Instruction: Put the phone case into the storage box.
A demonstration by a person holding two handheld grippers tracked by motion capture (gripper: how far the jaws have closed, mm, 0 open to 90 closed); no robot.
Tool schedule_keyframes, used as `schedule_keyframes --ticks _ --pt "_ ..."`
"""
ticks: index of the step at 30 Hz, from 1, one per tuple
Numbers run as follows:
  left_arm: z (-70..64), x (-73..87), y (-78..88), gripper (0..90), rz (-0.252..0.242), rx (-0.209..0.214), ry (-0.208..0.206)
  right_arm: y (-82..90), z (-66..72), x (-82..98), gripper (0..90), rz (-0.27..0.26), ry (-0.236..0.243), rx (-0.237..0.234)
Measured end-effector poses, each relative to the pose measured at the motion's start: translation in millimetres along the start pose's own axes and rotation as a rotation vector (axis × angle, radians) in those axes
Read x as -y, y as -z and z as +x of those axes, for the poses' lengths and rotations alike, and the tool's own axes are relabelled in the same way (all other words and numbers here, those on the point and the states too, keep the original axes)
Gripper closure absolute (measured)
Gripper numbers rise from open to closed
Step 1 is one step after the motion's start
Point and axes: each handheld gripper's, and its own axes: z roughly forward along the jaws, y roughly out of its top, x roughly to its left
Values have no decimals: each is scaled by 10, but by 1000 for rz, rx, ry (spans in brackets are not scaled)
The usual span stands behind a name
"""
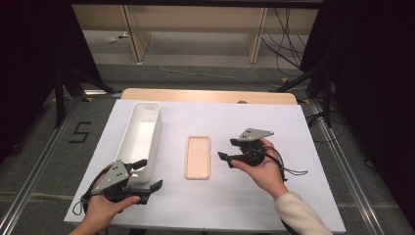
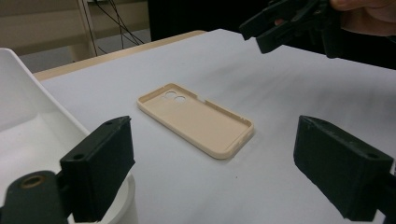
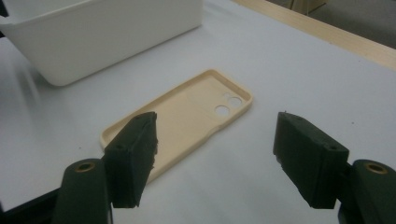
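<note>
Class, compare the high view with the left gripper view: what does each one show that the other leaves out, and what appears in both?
High view alone: the left gripper in its hand, a sleeve, the whole white bin, the floor around the table.

Left gripper view alone: the two round camera holes in the phone case.

Both: the beige phone case lying hollow side up on the white table, untouched, beside the bin, and the right gripper, jaws open.
</note>
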Motion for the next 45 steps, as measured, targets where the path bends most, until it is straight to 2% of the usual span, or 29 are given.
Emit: schedule_keyframes --ticks 4,10,16,19,24,25,31,33,37,42,45 --pt "-1 -6 15 99 -12 -17 0 135 85 82 297 -21 11 -10" --pt "11 -6 23 97 -26 -22 1 188 149 164 281 -17 25 -24" --pt "0 6 46 98 -20 -26 14 230 194 234 270 -4 31 -19" --pt "15 12 58 101 -29 -21 -1 228 233 233 268 8 41 -22" --pt "8 10 83 102 -24 -26 -5 162 293 204 306 26 100 -26" --pt "7 9 85 102 -23 -25 -9 162 293 204 306 26 100 -26" --pt "-6 9 81 105 -22 -25 -11 -20 393 163 327 73 155 -74" --pt "-7 8 78 105 -21 -23 -7 -35 410 158 327 84 151 -77" --pt "-3 10 66 106 -19 -21 -5 -159 484 119 327 93 184 -101" --pt "1 10 70 106 -18 -21 -8 -230 523 97 334 110 198 -111" --pt "2 9 69 107 -18 -13 -12 -292 544 91 369 126 205 -113"
